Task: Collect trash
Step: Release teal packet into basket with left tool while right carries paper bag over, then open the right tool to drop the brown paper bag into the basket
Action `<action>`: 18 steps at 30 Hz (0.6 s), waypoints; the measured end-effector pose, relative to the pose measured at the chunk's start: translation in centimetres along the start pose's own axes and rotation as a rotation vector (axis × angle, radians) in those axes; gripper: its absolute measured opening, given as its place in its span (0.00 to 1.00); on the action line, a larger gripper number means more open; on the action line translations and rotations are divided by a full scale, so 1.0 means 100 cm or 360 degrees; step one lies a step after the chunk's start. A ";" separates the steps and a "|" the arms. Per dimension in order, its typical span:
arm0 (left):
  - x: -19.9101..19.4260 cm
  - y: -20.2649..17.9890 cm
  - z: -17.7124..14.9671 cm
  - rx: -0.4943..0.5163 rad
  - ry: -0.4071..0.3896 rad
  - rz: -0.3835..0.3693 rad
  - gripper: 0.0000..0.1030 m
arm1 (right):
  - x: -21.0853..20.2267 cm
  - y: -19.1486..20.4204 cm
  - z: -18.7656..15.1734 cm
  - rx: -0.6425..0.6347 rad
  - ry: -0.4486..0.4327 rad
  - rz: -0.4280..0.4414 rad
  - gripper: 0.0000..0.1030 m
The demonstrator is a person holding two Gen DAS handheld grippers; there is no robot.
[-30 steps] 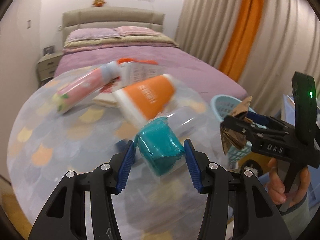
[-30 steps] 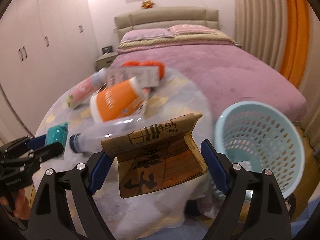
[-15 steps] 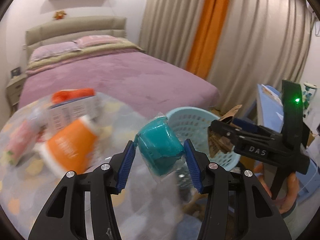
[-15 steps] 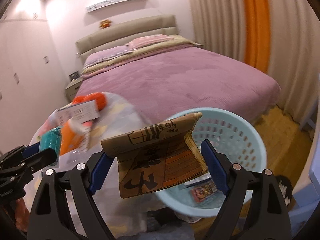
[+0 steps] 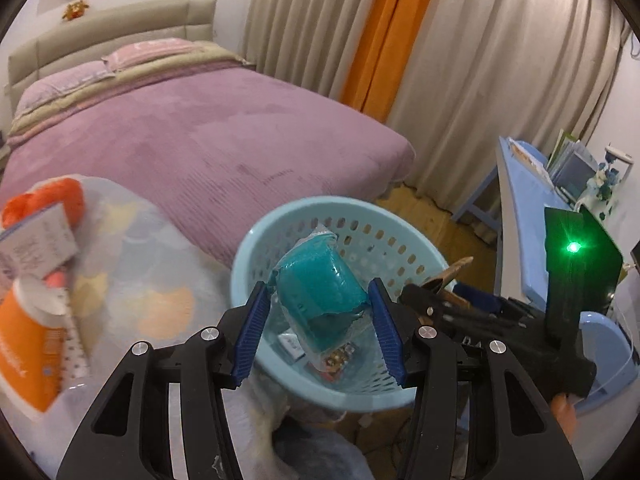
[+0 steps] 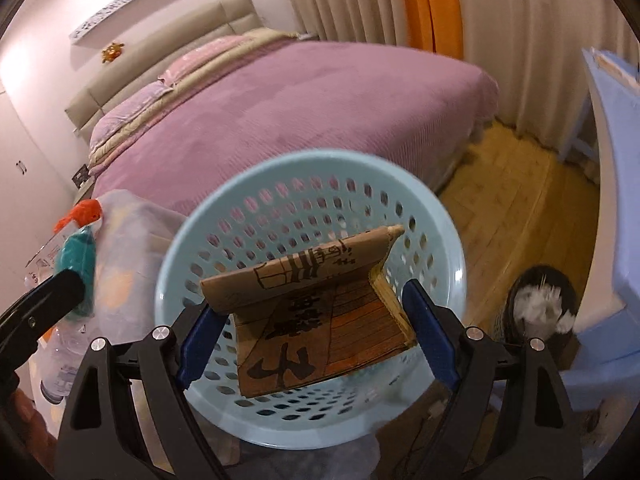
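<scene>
In my left wrist view the left gripper [image 5: 318, 322] sits at the lower centre of the frame, its blue pads pressed on either side of a teal wrapped packet [image 5: 320, 296]; the jaws stand at a middling width, closed on that packet, whose clear wrapper sticks out above and below the pads. Behind the packet lies the pale blue basket [image 5: 260, 236], filling the middle of the frame; a few small wrappers lie on its bottom. To the right of centre I see the right gripper [image 5: 452, 292] from the side, a brown edge of cardboard poking from its tip over the basket's right rim; a green light glows on its body at the right edge.

In my right wrist view the right gripper [image 6: 316, 344] holds a folded brown cardboard box [image 6: 320, 320] with black printed characters; the jaws stand wide, each pad against one side of the box, which hangs in front of the basket's open mouth [image 6: 304, 168]. At the left edge the left gripper [image 6: 60, 288] shows with the teal packet [image 6: 78, 252] at its tip, beside the basket's left rim.

At the left of both views lies a table with a pale patterned cloth [image 5: 132, 248]; on it rest an orange tube [image 5: 24, 352] and a white printed carton [image 5: 36, 240]. A bed with a purple cover [image 5: 200, 136] fills the upper left; curtains [image 5: 480, 40] hang at the upper right.
</scene>
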State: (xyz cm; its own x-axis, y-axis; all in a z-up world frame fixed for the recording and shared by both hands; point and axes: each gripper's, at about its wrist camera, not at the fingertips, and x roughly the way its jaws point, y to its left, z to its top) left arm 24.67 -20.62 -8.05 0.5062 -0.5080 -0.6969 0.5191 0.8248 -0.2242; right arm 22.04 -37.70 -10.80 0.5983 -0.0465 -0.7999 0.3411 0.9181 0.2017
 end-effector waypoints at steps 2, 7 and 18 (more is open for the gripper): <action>0.008 -0.003 -0.002 0.0006 0.0028 0.0001 0.48 | 0.005 -0.005 -0.001 0.0011 0.0017 -0.0030 0.80; 0.027 -0.005 -0.001 0.0015 0.0060 0.0031 0.49 | 0.013 -0.011 0.000 0.0039 0.0047 -0.0065 0.82; 0.000 0.012 0.001 -0.0071 -0.0044 0.0019 0.74 | 0.010 -0.023 0.000 0.0100 0.0026 0.0016 0.84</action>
State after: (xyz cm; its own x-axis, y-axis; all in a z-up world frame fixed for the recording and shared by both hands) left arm 25.41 -19.65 -8.27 0.5311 -0.5045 -0.6807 0.4823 0.8406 -0.2466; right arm 21.86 -39.84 -12.09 0.5899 -0.0305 -0.8069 0.3803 0.8920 0.2442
